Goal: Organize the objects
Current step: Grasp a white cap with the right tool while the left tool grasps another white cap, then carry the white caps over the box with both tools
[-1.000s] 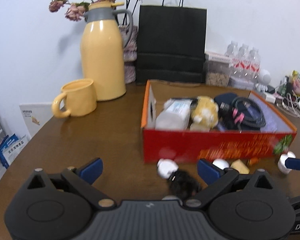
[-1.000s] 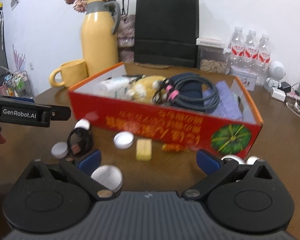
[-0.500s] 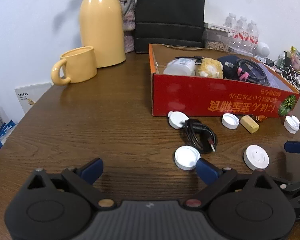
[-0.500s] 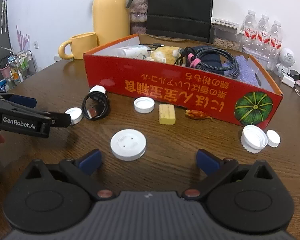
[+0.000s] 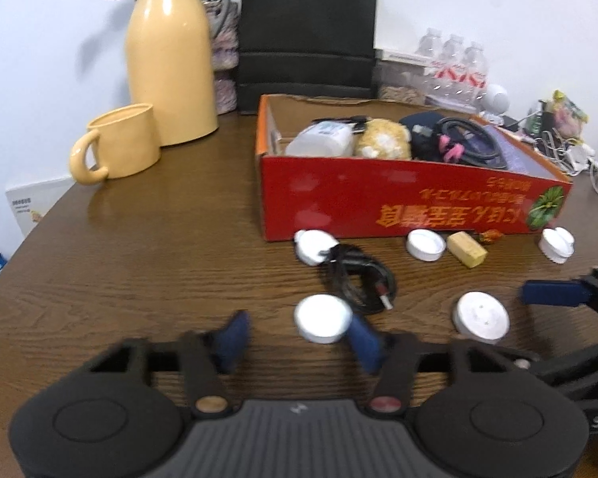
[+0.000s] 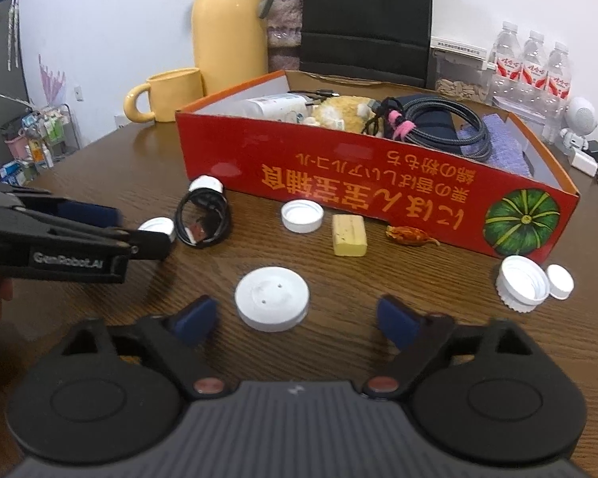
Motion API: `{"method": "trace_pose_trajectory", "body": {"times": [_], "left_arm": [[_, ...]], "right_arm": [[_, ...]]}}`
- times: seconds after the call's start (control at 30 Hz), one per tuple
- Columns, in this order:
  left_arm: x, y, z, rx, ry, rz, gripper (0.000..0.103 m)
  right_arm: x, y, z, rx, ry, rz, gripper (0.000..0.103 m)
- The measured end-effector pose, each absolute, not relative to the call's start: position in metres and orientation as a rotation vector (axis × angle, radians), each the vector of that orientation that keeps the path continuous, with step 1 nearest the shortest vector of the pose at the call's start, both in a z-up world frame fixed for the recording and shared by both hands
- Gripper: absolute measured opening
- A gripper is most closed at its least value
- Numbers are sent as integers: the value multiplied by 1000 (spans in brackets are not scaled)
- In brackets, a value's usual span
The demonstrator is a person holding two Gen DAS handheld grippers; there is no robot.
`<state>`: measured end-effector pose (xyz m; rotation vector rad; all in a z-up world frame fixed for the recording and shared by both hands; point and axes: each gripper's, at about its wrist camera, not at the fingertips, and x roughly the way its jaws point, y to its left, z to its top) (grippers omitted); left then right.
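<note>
Left wrist view: left gripper [image 5: 295, 338] hangs low over the wooden table [image 5: 139, 263]; its jaws have just been closing and stand partly apart, clamped on nothing.
Small cap: a white cap [image 5: 322, 318] lies on the table just ahead of the left gripper's right-hand fingertip; motion blur makes it hard to tell whether that tip touches its edge.
Right wrist view: right gripper [image 6: 297, 318] has jaws that have just been closing a little yet remain wide apart, holding nothing.
Round lid: a flat white lid [image 6: 272, 298] with two small holes lies just ahead of the gap between the right fingers, touched by neither pad.
Black cable: coiled cable [image 6: 204, 223] rests beside another white cap [image 6: 206, 184], near the box front.
Red box: cardboard box [image 6: 378, 187] sits mid-table, holding a white bottle [image 6: 277, 105], a yellow plush [image 6: 339, 113] and a thick coiled cord [image 6: 430, 119].
Loose pieces: an open cap [image 6: 302, 216], a yellow block [image 6: 349, 235], a wrapped sweet [image 6: 408, 235] and a larger ridged cap [image 6: 522, 283] lie along the box front.
Background: yellow jug [image 5: 167, 67] and yellow mug [image 5: 117, 145] stand left of the box, black bag [image 5: 307, 36] behind.
</note>
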<state>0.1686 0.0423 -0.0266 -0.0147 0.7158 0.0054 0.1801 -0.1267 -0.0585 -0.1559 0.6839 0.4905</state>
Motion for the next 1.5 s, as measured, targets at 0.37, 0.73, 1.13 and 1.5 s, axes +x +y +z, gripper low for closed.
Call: {"method": "trace_pose_trajectory", "body": {"times": [0.37,0.73,1.13,1.5], "left_arm": [[160,38,-23,-22,691,-13,26],[156,34,-8,-24,648,-22,26],[178,18,20,-44,587,-38,26],[220,-3,41,-42,546,-32,26]], "right_arm": [[170,-125,-54,-158,631,546,40],[165,-136,-38,-149,565,524,40],[182,-156,-8,-115,470,464,40],[223,-179,14,-77,398,418,40]]}}
